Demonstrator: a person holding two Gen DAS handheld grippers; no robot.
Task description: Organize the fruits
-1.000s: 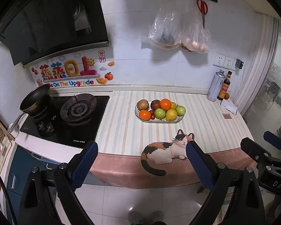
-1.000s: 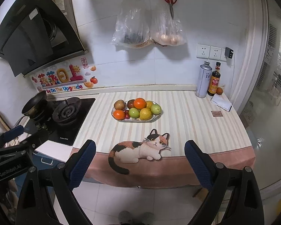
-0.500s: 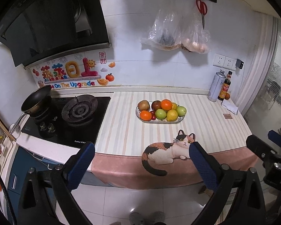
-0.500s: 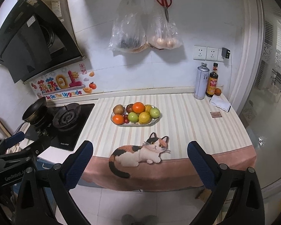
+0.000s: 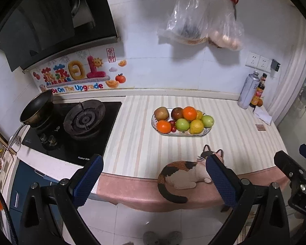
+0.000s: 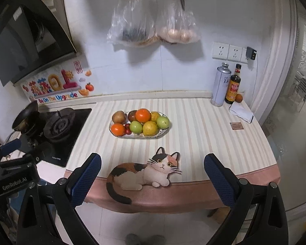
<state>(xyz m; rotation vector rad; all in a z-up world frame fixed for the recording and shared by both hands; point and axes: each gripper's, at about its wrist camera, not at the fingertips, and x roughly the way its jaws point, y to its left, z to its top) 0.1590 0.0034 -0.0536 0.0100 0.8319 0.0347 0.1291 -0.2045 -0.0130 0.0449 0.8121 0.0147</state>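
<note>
Grippers spread wide and holding nothing, left gripper (image 5: pixel 154 164) and right gripper (image 6: pixel 152 162) short of the counter edge, cat picture (image 6: pixel 144 170) on the striped cloth (image 6: pixel 204 138), beyond it oval fruit plate (image 6: pixel 162 134) mid-counter, long axis running left to right, gas stove (image 5: pixel 79 126) far left

A heap of round fruits (image 6: pixel 139 123) fills an oval white plate (image 6: pixel 162 135) mid-tabletop — two oranges, two green apples, a yellow lemon, a brown pear at far left, a dark red apple, small red cherries between.
</note>
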